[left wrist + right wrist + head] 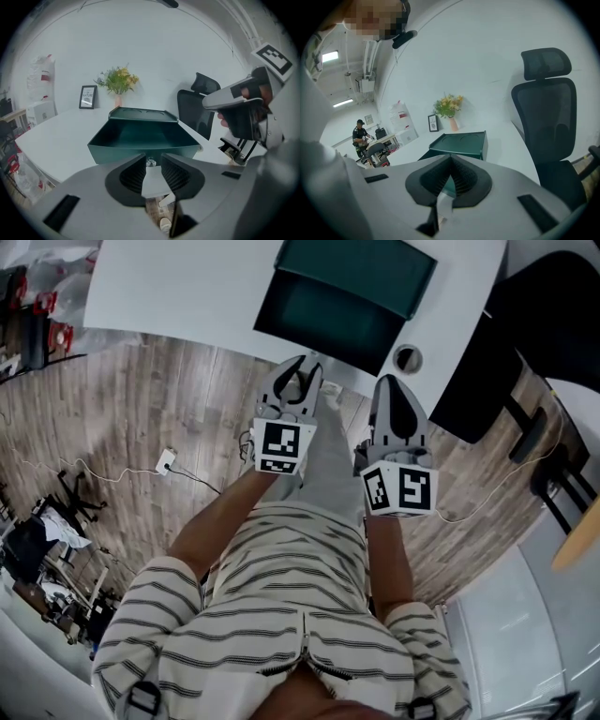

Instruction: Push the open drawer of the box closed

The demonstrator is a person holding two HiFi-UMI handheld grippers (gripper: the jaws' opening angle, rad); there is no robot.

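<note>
A dark green box (361,268) stands on the white table (178,287), and its drawer (328,320) is pulled out toward me. In the left gripper view the drawer (140,138) is straight ahead with its front wall just beyond the jaws. My left gripper (300,364) is at the table edge in front of the drawer; its jaws (152,158) stand open with nothing between them. My right gripper (392,382) hangs beside it to the right, off the drawer's corner, with its jaws (450,158) shut on nothing. The box (461,144) lies ahead of it to the left.
A black office chair (525,324) stands right of the table. A vase of flowers (118,84) and a picture frame (87,97) sit at the table's far side. A round grommet (407,359) is near the drawer. Cables and a socket (165,462) lie on the wooden floor.
</note>
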